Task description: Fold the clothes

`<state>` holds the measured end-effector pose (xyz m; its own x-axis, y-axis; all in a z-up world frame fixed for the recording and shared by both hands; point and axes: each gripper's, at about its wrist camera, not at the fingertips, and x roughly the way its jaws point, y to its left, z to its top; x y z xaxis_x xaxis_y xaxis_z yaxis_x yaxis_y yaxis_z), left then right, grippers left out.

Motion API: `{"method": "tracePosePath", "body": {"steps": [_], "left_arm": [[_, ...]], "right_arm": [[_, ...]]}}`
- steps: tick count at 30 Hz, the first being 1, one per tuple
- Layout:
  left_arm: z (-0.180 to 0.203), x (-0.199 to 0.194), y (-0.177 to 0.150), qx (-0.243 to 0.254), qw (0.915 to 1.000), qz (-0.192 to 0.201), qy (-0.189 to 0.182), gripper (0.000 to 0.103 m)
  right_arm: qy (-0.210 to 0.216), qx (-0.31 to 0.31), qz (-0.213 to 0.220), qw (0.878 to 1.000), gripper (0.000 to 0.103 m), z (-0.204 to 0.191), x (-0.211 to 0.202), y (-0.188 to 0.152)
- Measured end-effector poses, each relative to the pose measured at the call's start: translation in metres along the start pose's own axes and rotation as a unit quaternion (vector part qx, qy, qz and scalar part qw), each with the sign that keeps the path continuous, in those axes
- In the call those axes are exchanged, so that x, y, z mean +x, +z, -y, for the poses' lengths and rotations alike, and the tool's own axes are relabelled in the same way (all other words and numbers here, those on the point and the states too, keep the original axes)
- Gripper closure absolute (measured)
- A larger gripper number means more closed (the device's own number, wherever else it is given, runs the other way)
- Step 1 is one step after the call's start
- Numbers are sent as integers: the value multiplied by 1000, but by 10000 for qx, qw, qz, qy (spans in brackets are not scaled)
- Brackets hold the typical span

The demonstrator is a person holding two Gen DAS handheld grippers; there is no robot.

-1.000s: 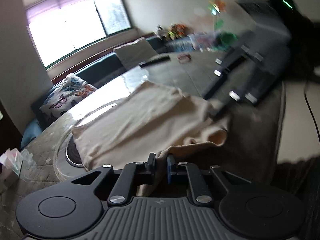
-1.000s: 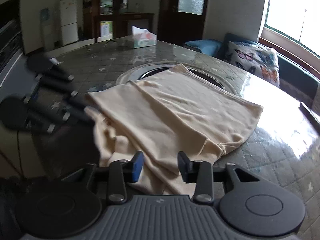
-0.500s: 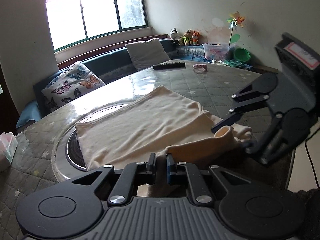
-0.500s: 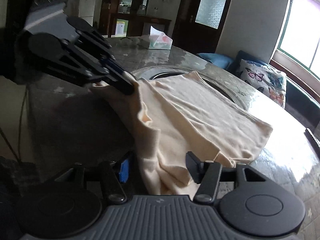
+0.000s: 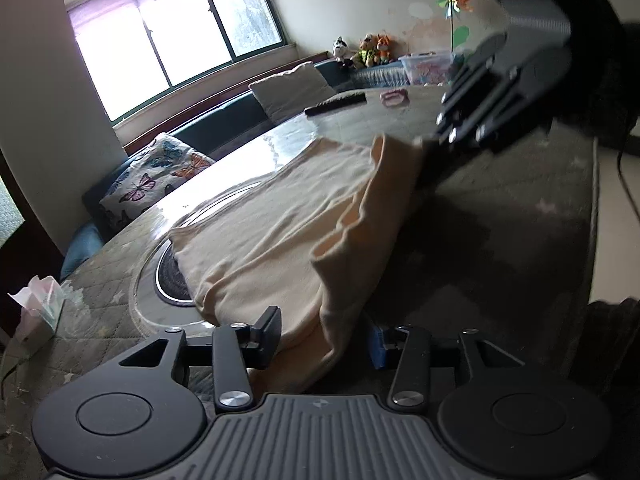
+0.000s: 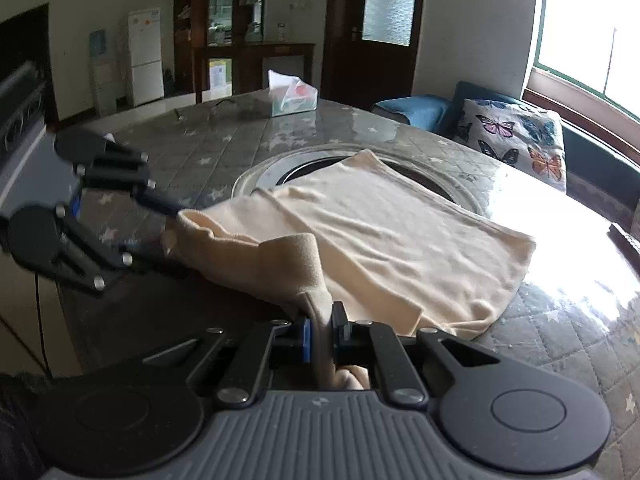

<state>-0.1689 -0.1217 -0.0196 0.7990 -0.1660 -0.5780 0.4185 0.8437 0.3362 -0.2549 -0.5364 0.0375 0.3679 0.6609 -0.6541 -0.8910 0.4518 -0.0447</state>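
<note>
At the bottom centre of the right wrist view, the right gripper (image 6: 320,332) has its jaws pressed narrow on a bunched fold of the cream garment (image 6: 384,236), which rises from between the fingers as a thick ridge. In the left wrist view the left gripper (image 5: 324,336) sits at the bottom of the frame with its jaws spread wide; a drooping corner of the cloth hangs between them, but neither finger visibly presses it.

The garment is a pale cream, soft knit with fine wrinkles running along its length. Its near edge is lifted off the table (image 6: 248,148) and doubled over, forming a rounded, sagging fold with a darker peach inner side. Beyond that fold the cloth lies flat in the middle of the frame, spread over a round metal-rimmed inset (image 6: 276,168) in the quilted, star-patterned tabletop, its far corner reaching over the ring's dark opening.

At the left of the right wrist view, the left gripper appears from the side, blurred, its finger tips at the cloth's raised left corner; whether they touch it I cannot tell.

Farther back, a tissue box (image 6: 292,98) stands upper centre on the table. A butterfly cushion (image 6: 516,136) rests on the bench at the upper right, under a bright window (image 6: 580,20).
</note>
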Motion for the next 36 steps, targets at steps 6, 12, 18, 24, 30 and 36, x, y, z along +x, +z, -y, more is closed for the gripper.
{"method": "tracePosePath", "body": {"steps": [6, 12, 18, 24, 30, 36], "left_arm": [[5, 8, -7, 371, 9991, 33, 209, 64], [-4, -6, -2, 159, 9995, 155, 227, 97], [1, -43, 7, 0, 9992, 387, 129, 98], [16, -97, 17, -119, 9980, 594, -160, 98], [6, -88, 37, -232, 9972, 700, -134, 98], [-21, -30, 63, -427, 9978, 504, -102, 98]], "right_arm": [[-47, 181, 88, 9998, 95, 5, -4, 8], [-141, 209, 126, 9996, 96, 0, -6, 3], [-102, 214, 314, 9992, 97, -7, -30, -1], [114, 180, 375, 9991, 97, -24, -79, -9], [101, 231, 370, 9990, 98, -27, -110, -3], [-96, 357, 328, 9988, 98, 9, -81, 23]]}}
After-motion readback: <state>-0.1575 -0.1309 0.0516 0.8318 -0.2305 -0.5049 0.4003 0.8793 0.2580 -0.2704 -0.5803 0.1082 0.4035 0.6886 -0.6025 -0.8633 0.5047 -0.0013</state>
